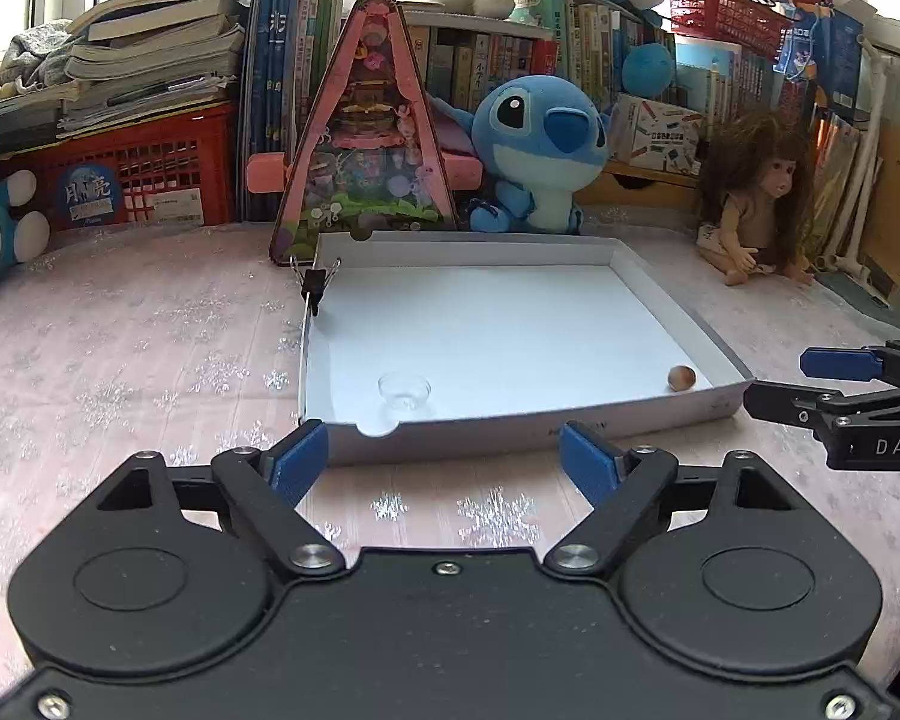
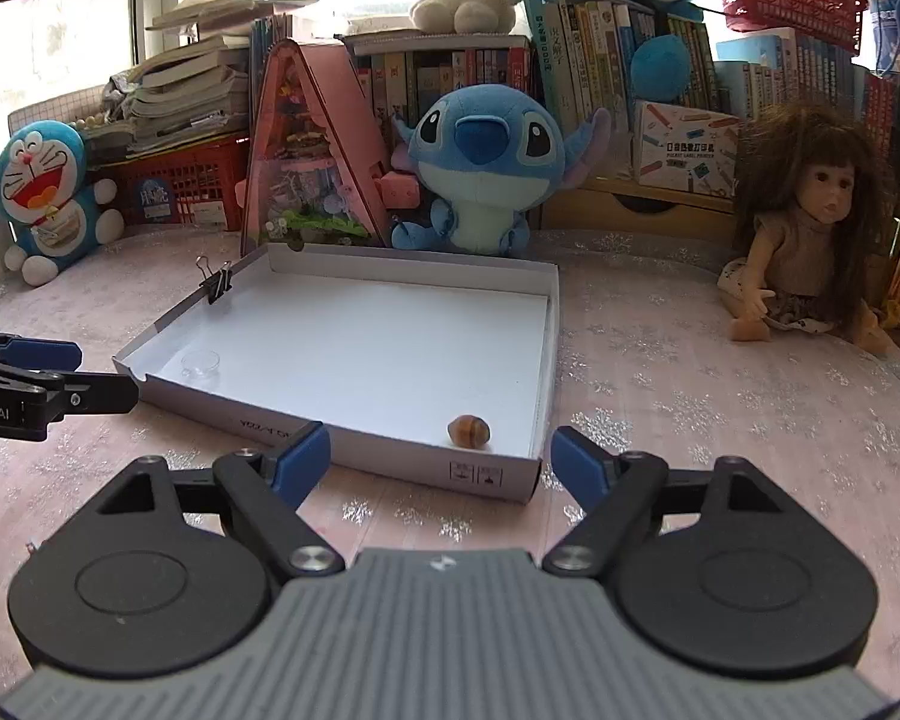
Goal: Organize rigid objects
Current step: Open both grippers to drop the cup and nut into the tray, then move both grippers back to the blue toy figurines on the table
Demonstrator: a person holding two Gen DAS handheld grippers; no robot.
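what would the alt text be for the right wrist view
An open right claw hovers at the near edge of a shallow white cardboard tray on a pink snowflake tablecloth. The tray holds a small brown nut-like bead and a clear plastic cup, with a black binder clip on its rim.

Table cover [image 2: 720, 420]: pale pink with silver snowflakes, spread across the whole foreground
Stitch plush [image 2: 486, 168]: blue, seated upright at 12 o'clock in the right wrist view
Triangular pink dollhouse [image 1: 369, 126]: upright just beside Stitch, on his left
Doraemon plush [image 2: 48, 192]: seated at 10 o'clock, in front of a red crate [image 2: 192, 186]
Doll [image 2: 810, 240]: brown tangled hair, seated at 2 o'clock, well apart from Stitch
Books [image 1: 150, 54]: loose stack on the red crate; upright rows [image 2: 594, 42] behind the plush
Red basket [image 2: 786, 0]: on top of books at 1 o'clock
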